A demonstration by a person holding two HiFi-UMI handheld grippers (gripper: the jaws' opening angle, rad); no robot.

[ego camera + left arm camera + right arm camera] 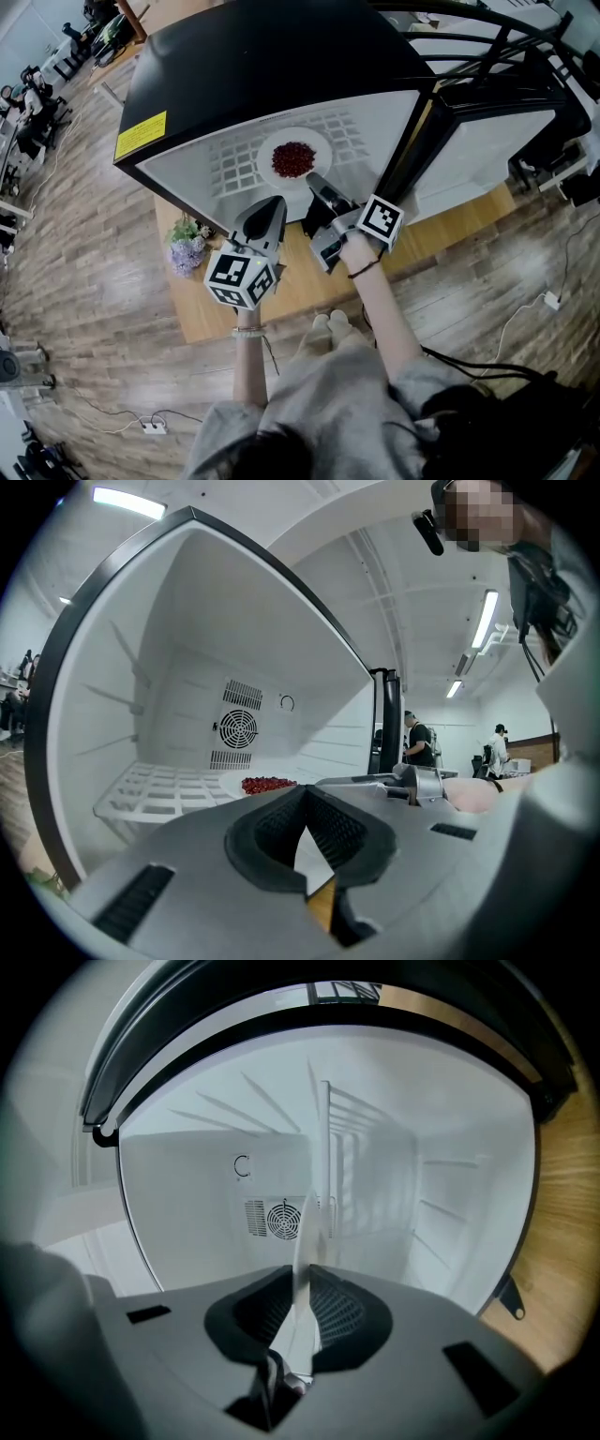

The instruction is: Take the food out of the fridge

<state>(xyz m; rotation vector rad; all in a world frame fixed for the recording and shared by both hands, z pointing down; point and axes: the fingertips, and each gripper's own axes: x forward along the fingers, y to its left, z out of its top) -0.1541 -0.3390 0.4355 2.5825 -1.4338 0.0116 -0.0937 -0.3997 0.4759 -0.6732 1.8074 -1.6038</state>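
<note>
Your fridge stands open in front of you. The food, a heap of small red pieces, lies on a white plate on the wire shelf inside, at 12 o'clock from your hands. Your right tongs reach in and are clamped on the plate's rim at about 5 o'clock of the plate. In the right gripper view the thin white edge runs straight between the 2 pads, which press on it from both sides, so the jaws are narrowed down to the rim's thickness. That view is rolled and the plate reads as upright there, while the head view shows it lying flat on the shelf. Your wrist looks turned so that 1 jaw sits over the rim and 1 under it. Your left tongs hang just outside the opening at 7 o'clock of the plate, jaws closed tip to tip with nothing between them, probably held back to leave the right hand room. I judge you are at the grip stage, with the plate not yet off the shelf. A rim pinched at 1 spot can tip, so draw it level toward 6 o'clock.
</note>
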